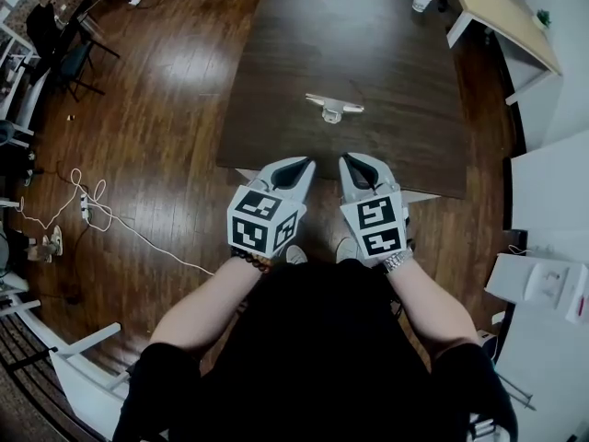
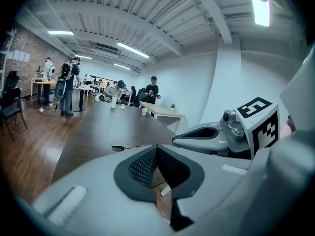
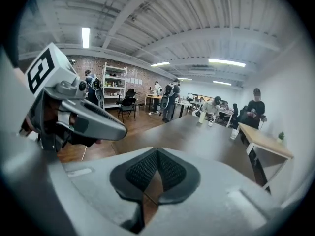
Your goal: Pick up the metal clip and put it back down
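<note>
The metal clip (image 1: 333,107) lies on the dark wooden table (image 1: 386,72), around its middle; the left gripper view shows the clip (image 2: 127,147) as a thin silver bar beyond the jaws. My left gripper (image 1: 299,166) and right gripper (image 1: 354,162) hover side by side over the table's near edge, a good way short of the clip. Both are shut with nothing between the jaws. The left gripper (image 2: 156,149) has its tips touching, and so does the right gripper (image 3: 157,154). The clip is out of sight in the right gripper view.
Cups (image 1: 421,0) stand at the table's far end. A light-topped table (image 1: 502,7) is at the back right, chairs (image 1: 69,58) at the left, and a white cable (image 1: 87,205) lies on the wood floor. People (image 2: 66,87) are far back in the room.
</note>
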